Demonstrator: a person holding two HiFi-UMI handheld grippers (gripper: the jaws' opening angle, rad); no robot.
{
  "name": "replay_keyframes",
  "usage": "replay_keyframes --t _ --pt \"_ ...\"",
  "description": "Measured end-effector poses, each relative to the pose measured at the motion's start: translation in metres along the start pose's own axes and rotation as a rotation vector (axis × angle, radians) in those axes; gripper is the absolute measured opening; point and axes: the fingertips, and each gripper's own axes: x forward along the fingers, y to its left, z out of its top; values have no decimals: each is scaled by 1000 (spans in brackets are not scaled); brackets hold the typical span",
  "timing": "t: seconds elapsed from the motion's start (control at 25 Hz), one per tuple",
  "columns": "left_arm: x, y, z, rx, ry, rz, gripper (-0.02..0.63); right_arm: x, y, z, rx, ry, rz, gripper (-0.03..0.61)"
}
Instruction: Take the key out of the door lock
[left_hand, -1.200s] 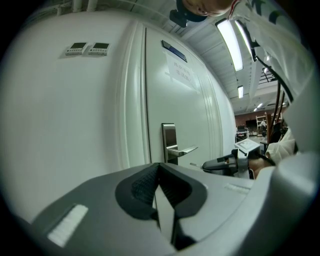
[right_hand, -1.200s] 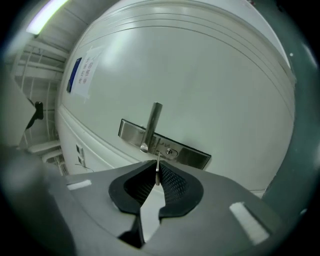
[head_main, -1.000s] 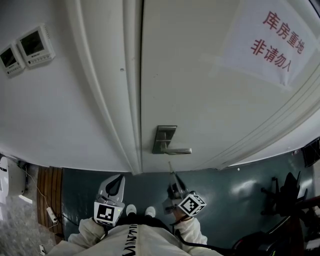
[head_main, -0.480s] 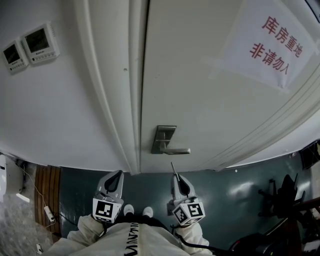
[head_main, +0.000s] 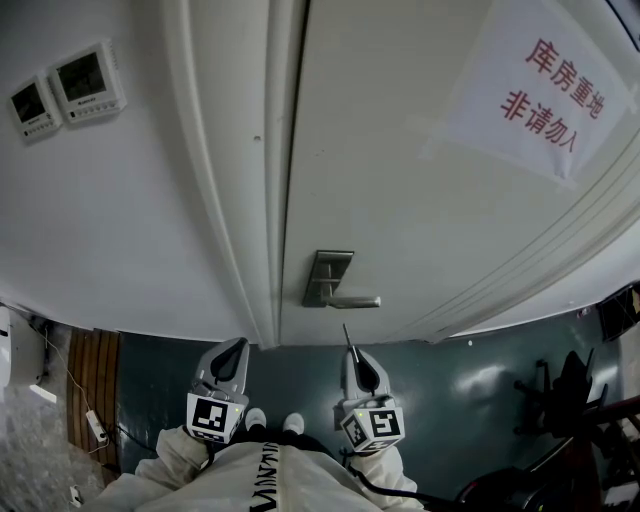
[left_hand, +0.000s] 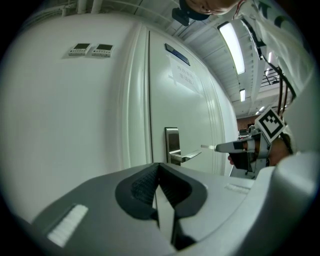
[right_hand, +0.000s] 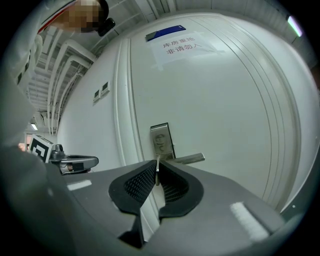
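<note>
Change: right gripper (head_main: 352, 352) upright now and a touch higher in the frame, vs rolled onto its side a second back
Right jaws: nearly together, pinching the key (head_main: 346, 335), thin blade poking out toward the door (head_main: 420, 200)
Key spot: lower middle of the head view, just under the handle (head_main: 356, 301), clear of the lock plate (head_main: 329, 270)
Left gripper (head_main: 237, 348): lower left, jaws together, nothing in them, same spot as before
Meaning: key looks out of the lock already, so basically done, just backing off left
</note>
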Motion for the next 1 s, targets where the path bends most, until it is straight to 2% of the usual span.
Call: replay_keyframes --t 0.56,0.8,1.0 --pt "-11 -8 1 -5 -2 53 -2 -15 12 8 -22 -17 47 23" --pt "-31 -18 5 6 -35 20 -2 -33 26 12 -26 -43 32 23" --pt "-58 -17 9 9 -58 -20 -2 -50 54 9 -34 -56 20 23"
